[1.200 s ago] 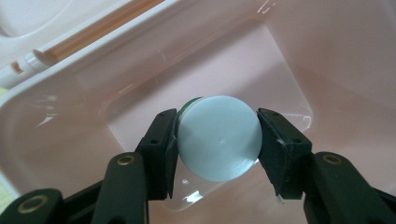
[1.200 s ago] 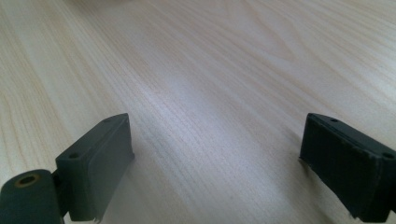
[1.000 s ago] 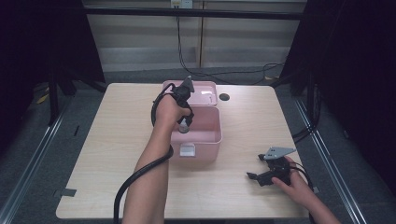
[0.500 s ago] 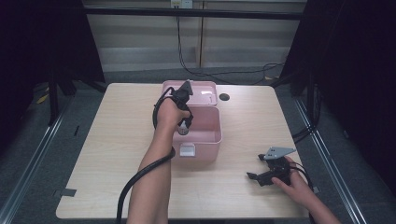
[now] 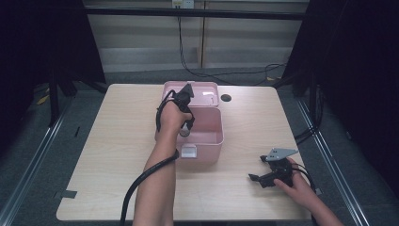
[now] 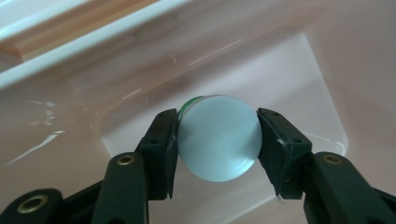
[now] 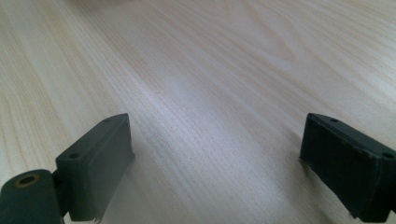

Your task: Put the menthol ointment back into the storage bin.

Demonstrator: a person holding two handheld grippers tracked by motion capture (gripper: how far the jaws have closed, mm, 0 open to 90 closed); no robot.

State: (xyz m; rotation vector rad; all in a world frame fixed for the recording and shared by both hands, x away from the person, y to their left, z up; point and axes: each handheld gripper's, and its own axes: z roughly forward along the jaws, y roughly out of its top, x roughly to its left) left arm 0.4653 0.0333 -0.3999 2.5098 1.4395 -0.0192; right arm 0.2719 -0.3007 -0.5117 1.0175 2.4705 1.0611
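Round can [image 6: 218,137], pale silvery end facing the camera, green edge just showing at its upper left: clamped between the left tongs [image 6: 217,140], one black jaw pressed on each side, centre of the left gripper view. Behind it, the pink inner walls and floor of a box. High view: pink box [image 5: 207,141] sits mid-frame on the worktop [image 5: 117,141], lid raised at the back; the left hand [image 5: 173,117] holds its tongs [image 5: 185,130] down inside the box's left part. Right tongs [image 5: 256,180] lie low on the worktop at lower right of the frame, well apart from the box, jaws spread wide with bare wood between them in the right gripper view [image 7: 215,158].
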